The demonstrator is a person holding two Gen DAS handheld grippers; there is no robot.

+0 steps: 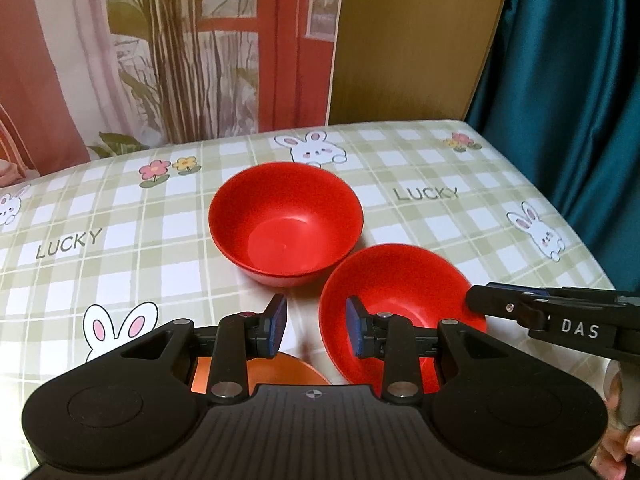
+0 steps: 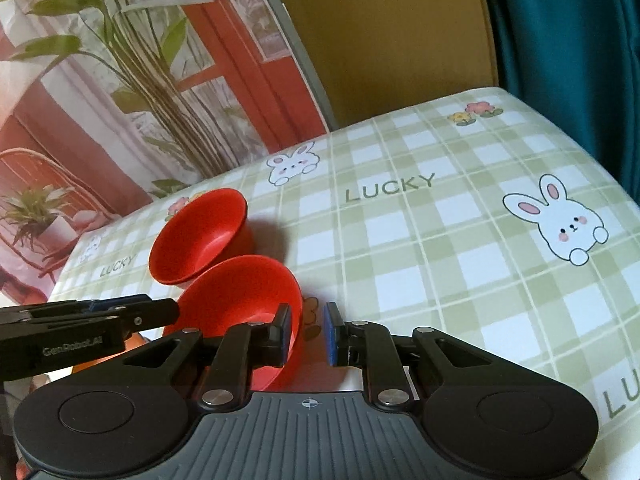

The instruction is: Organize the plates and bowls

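Note:
Two red bowls are on the checked tablecloth. The far bowl (image 1: 286, 220) (image 2: 200, 236) stands alone. The near bowl (image 1: 404, 312) (image 2: 236, 308) is tilted, its mouth turned to the left in the left wrist view. My right gripper (image 2: 307, 332) (image 1: 474, 300) is narrowly shut on its right rim, with one finger inside and one outside. My left gripper (image 1: 316, 326) (image 2: 174, 308) is open at the opposite rim. Its right pad is inside the bowl, and cloth shows between its left pad and the wall. An orange plate (image 1: 260, 372) lies partly hidden under my left gripper.
The table (image 1: 120, 208) (image 2: 440, 260) ends at a printed backdrop of plants (image 1: 180, 60) along its far edge. A brown board (image 1: 412, 40) and a teal curtain (image 1: 568, 80) stand past the far right corner. A hand (image 1: 630, 446) holds the right gripper's handle.

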